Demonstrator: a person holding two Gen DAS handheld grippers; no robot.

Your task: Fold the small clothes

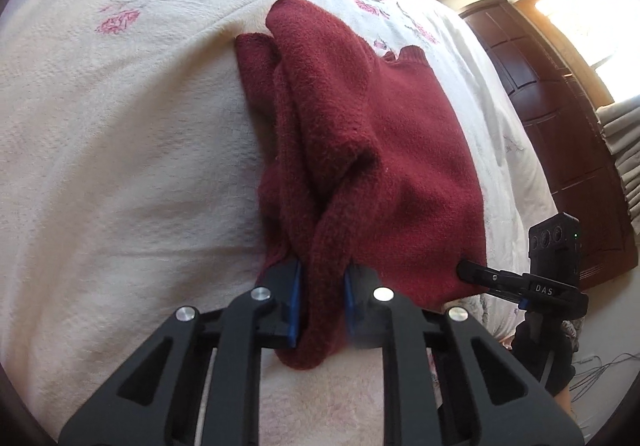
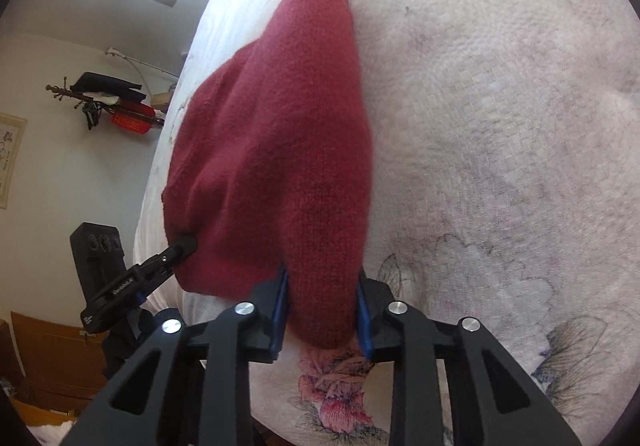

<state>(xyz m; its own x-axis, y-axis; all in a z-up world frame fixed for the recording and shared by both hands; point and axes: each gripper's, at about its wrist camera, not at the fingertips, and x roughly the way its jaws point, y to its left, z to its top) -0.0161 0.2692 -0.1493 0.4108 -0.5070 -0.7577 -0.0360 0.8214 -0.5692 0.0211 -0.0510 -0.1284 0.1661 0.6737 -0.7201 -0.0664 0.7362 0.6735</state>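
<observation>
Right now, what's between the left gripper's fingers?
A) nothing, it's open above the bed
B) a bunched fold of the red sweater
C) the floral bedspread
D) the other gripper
B: the left gripper has its blue-padded fingers closed on a bunched fold of the red sweater, which lies on the bedspread.

Left wrist camera sits right behind its own black two-finger gripper [image 1: 322,298], looking down, very close on the dark red knitted sweater [image 1: 360,134]. Right wrist camera mirrors it from the other side. Both share the sweater [image 2: 280,134] and the cream floral bedspread [image 1: 120,126], each catching the opposite gripper [image 2: 186,242].
</observation>
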